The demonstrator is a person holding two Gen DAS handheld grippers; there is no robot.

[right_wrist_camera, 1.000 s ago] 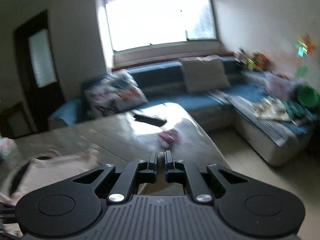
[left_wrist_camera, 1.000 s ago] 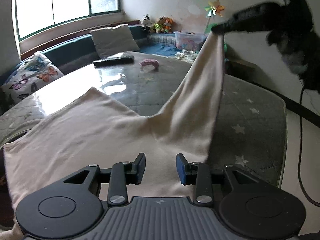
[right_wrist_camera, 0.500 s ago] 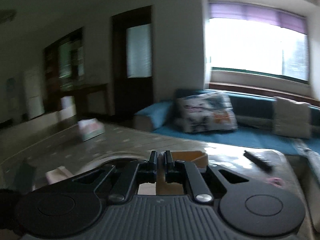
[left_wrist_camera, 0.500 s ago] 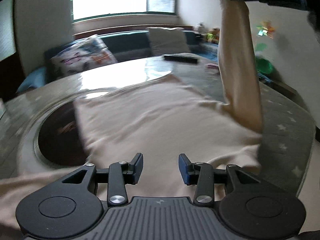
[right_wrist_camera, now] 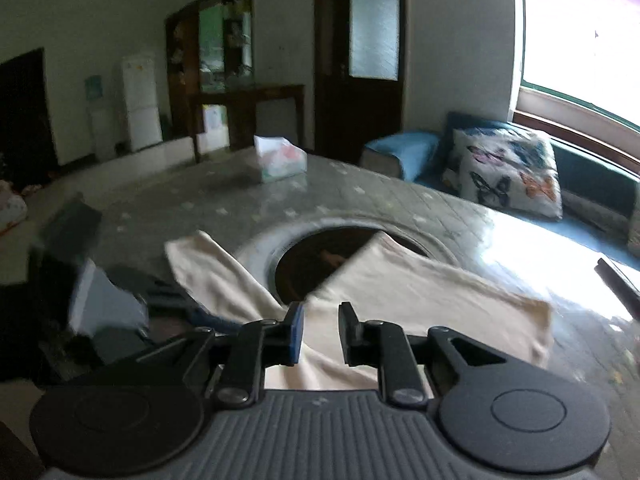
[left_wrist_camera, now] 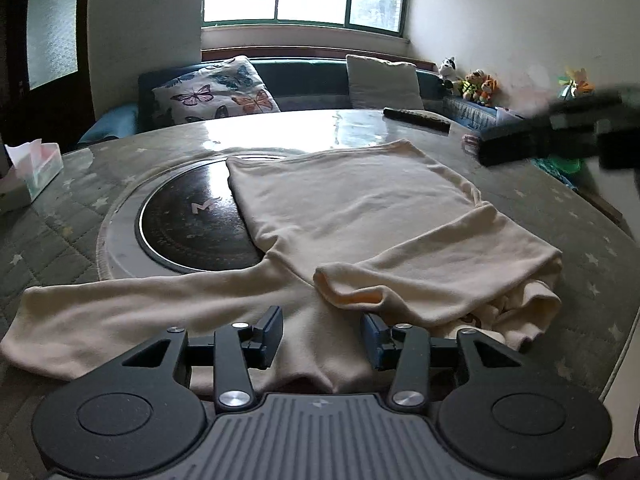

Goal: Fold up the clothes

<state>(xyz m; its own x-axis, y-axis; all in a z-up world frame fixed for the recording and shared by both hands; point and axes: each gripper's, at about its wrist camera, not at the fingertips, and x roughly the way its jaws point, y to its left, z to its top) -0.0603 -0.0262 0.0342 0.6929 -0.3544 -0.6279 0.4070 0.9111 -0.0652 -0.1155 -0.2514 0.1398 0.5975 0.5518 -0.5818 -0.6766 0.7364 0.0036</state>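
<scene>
We see the cream shirt [left_wrist_camera: 360, 216] lying on the desk [left_wrist_camera: 80, 216], one sleeve folded across its body, the other stretched toward 9 o'clock. Our left claw [left_wrist_camera: 322, 334] hovers over its near hem, released and just widening, nothing pinched. Our right claw [right_wrist_camera: 320, 330] has just been parting; cloth lies beneath, ungripped. A tissue box [right_wrist_camera: 280, 160] sits at 12.

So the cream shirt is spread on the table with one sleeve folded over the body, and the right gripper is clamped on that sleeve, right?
Not quite. The right gripper is not clamped on the sleeve; its jaws have just been opening and hold nothing, as the right wrist view shows. The rest stands: the cream shirt is spread on the table, one sleeve folded over.
</scene>
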